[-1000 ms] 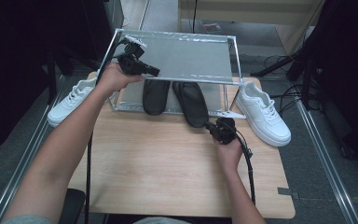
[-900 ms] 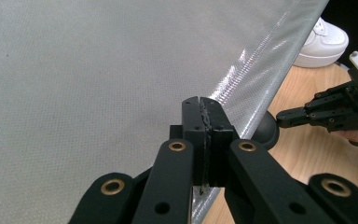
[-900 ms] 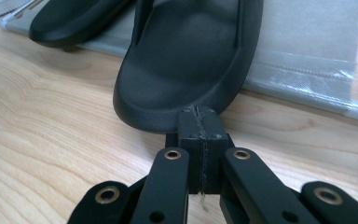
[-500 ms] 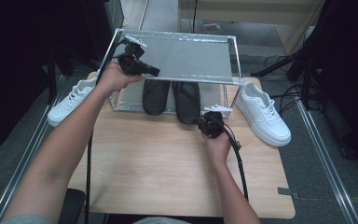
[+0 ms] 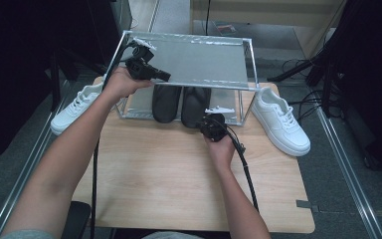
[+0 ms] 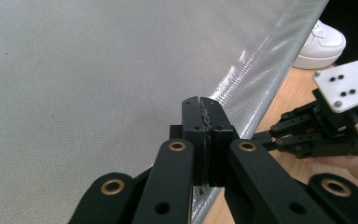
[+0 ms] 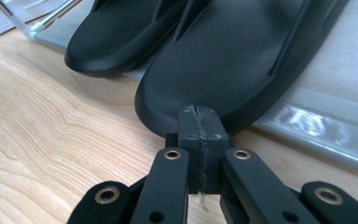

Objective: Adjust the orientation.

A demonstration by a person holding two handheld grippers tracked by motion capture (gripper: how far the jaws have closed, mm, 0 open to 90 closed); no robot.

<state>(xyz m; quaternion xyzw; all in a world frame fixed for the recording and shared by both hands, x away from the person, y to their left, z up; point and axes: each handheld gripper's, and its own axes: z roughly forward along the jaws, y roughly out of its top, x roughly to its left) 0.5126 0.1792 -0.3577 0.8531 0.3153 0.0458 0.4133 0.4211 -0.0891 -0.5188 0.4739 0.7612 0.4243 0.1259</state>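
Observation:
A metal-framed rack (image 5: 251,64) stands at the back of the wooden table (image 5: 179,174). Its top shelf (image 6: 74,93) is grey mesh. On its lower shelf lie two black slippers, the left slipper (image 5: 165,102) (image 7: 121,37) and the right slipper (image 5: 195,105) (image 7: 242,60). My left gripper (image 5: 166,78) (image 6: 200,105) is shut, over the top shelf's front left part near its shiny edge. My right gripper (image 5: 206,122) (image 7: 198,114) is shut and low on the table, its tip right at the near end of the right slipper. Whether it touches I cannot tell.
One white sneaker (image 5: 77,107) lies left of the rack. Another white sneaker (image 5: 281,119) (image 6: 321,44) lies to its right. Bare wood stretches in front of the rack. Cables trail from both grippers toward the near edge. Dark floor and metal rails surround the table.
My right gripper has slid left along the rack's front, from near the right post to the right slipper's end. The left gripper has stayed in place.

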